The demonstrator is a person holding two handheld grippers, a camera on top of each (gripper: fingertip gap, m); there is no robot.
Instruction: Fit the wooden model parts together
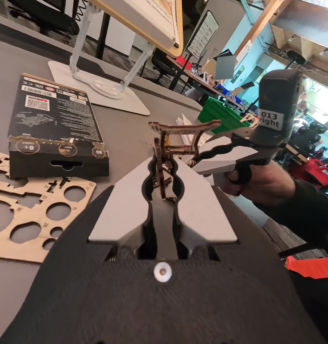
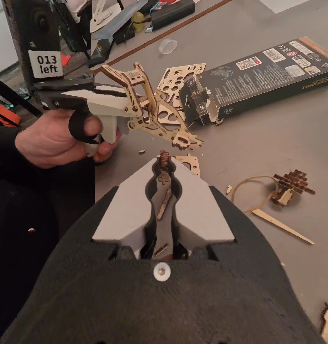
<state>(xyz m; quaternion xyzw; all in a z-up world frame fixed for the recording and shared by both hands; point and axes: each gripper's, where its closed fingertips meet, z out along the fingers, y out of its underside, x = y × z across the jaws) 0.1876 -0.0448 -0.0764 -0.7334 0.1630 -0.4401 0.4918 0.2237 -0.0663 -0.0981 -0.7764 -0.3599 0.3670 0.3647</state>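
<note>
1. Wooden frame pieces are already slotted into a partial model [image 2: 150, 111], which sits left of centre in the right wrist view, lifted off the grey table [image 2: 252, 149].
2. Plenty looks undone: a small dark sub-assembly [image 2: 289, 188] with a rubber band [image 2: 252, 193] lies at the right of that frame, a punched-out sheet [image 1: 29, 214] lies at lower left in the left wrist view, and the kit box [image 1: 55, 126] sits just above it.
3. Left gripper [image 1: 163, 163] is clamped on the model's lower edge, fingers nearly together.
4. Right gripper [image 2: 164, 163] pinches a small ridged wooden part [image 2: 164, 158] at its tips, just below the model. I judge that it goes in next.
</note>
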